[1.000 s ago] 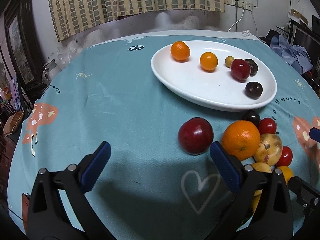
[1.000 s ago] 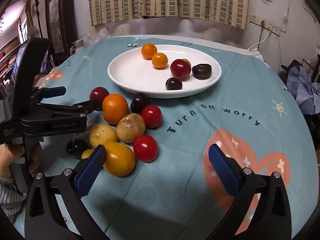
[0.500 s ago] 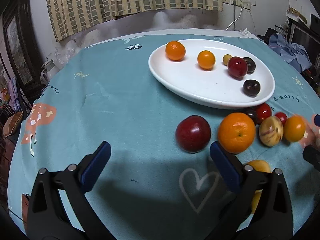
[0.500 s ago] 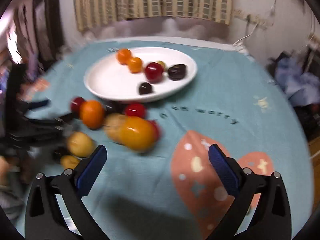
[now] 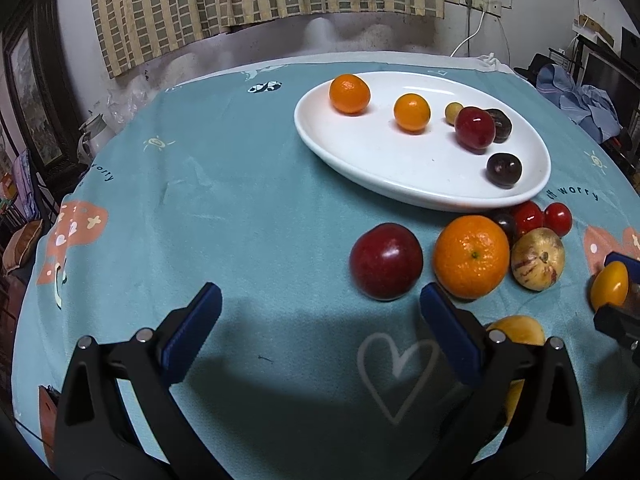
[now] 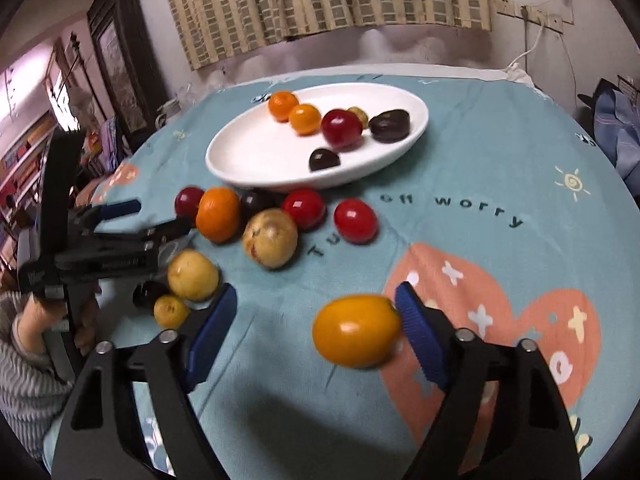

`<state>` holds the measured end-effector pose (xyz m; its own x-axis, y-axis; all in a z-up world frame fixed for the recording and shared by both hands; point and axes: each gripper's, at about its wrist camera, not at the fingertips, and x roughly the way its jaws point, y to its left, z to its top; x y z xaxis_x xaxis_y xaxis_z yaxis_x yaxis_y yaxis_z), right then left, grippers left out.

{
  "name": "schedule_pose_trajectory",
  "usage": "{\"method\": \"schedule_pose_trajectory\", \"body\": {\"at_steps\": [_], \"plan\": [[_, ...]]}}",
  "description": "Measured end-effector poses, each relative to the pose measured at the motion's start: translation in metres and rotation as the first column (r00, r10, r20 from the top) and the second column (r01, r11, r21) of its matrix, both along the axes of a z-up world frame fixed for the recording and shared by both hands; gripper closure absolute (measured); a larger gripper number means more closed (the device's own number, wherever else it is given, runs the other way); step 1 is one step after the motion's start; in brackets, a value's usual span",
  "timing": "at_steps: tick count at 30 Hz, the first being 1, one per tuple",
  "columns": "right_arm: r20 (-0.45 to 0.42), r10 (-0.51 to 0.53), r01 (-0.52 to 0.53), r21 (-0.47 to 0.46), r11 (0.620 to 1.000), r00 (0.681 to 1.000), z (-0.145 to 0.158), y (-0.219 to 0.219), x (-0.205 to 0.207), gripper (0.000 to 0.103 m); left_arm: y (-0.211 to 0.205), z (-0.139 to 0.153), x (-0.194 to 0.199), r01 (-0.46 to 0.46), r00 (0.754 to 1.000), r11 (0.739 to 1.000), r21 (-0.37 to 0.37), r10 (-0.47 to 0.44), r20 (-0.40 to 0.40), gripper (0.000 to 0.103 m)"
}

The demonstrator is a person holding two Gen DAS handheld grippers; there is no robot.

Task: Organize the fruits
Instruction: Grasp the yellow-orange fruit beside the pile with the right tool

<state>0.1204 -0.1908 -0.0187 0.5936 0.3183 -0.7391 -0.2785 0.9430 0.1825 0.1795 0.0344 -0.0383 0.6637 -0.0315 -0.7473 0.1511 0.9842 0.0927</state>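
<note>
On the worktop, covered by a teal printed cloth, a white oval plate is seen holding two small oranges, a red plum, a small yellowish fruit and two dark plums. In front of the plate a loose cluster of fruit is spread on the cloth: a large dark red plum, a mandarin just beside it, a pale speckled fruit, two cherry tomatoes and a dark fruit close to the plate's rim.

The left tool is held with its blue pads wide apart above bare cloth; nothing is between them.

The jaws of the right tool have just been closing. An orange-yellow oval fruit is seen between them, touching the right-hand pad, while a clear gap is left to the left-hand pad, so it is not clamped from both sides. This fruit is set well apart from the cluster, nearer the camera, over the edge of a salmon heart print. Whether it rests on the cloth cannot be told.
</note>
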Motion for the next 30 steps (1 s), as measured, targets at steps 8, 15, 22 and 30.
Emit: {"method": "schedule_pose_trajectory", "body": {"at_steps": [8, 15, 22, 30], "plan": [[-0.057, -0.032, 0.032, -0.006, 0.999, 0.998, -0.012, -0.01, 0.006, 0.052, -0.003, -0.002, 0.001, 0.014, 1.0, 1.0, 0.005, -0.014, -0.012, 0.002], [-0.058, -0.038, 0.039, 0.009, 0.999, 0.998, -0.012, -0.013, 0.009, 0.064, -0.009, 0.0, 0.001, 0.088, 0.996, 0.995, -0.045, -0.088, -0.001, 0.002], [-0.062, -0.034, 0.035, 0.005, 0.999, 0.997, -0.012, -0.012, 0.01, 0.064, 0.022, -0.001, 0.027, 0.034, 0.999, 0.979, -0.202, -0.041, -0.03, 0.003], [-0.062, -0.034, 0.034, 0.0, 0.999, 0.998, -0.012, -0.013, 0.011, 0.064, -0.007, -0.013, 0.037, 0.078, 0.993, 0.996, -0.045, -0.082, -0.085, 0.002]]}}
